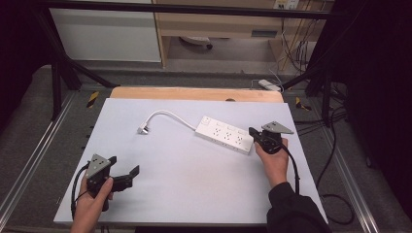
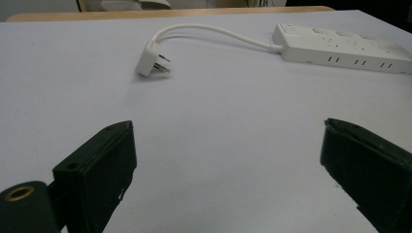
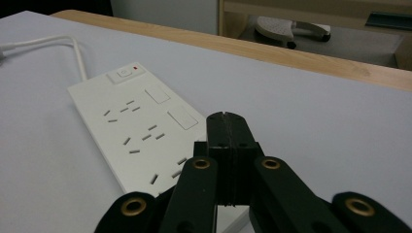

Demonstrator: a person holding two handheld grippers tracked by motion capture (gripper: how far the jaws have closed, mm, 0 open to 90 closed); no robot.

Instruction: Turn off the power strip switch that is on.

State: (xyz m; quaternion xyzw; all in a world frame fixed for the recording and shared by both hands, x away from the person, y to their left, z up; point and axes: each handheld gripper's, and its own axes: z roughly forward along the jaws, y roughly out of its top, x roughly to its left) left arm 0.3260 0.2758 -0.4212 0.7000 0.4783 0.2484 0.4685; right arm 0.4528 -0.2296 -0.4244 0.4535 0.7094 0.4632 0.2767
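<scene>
A white power strip point(image 1: 225, 134) lies on the pale blue table top point(image 1: 184, 170), its switch end toward the far left. Its white cord curves away to a white plug point(image 1: 143, 129) that lies flat. My right gripper point(image 1: 252, 131) is shut with nothing between its jaws, and its tip hovers at the near right end of the strip point(image 3: 136, 131). My left gripper point(image 1: 124, 167) stands open near the table's front left, apart from the plug point(image 2: 151, 59) and the strip point(image 2: 340, 48), with nothing between its jaws.
A wooden board edge point(image 1: 194, 93) runs along the table's far side. Black frame bars point(image 1: 58, 73) and cables point(image 1: 335, 145) stand around the table, with a cabinet point(image 1: 218, 24) beyond. A second white power strip point(image 1: 268, 85) lies on the floor behind.
</scene>
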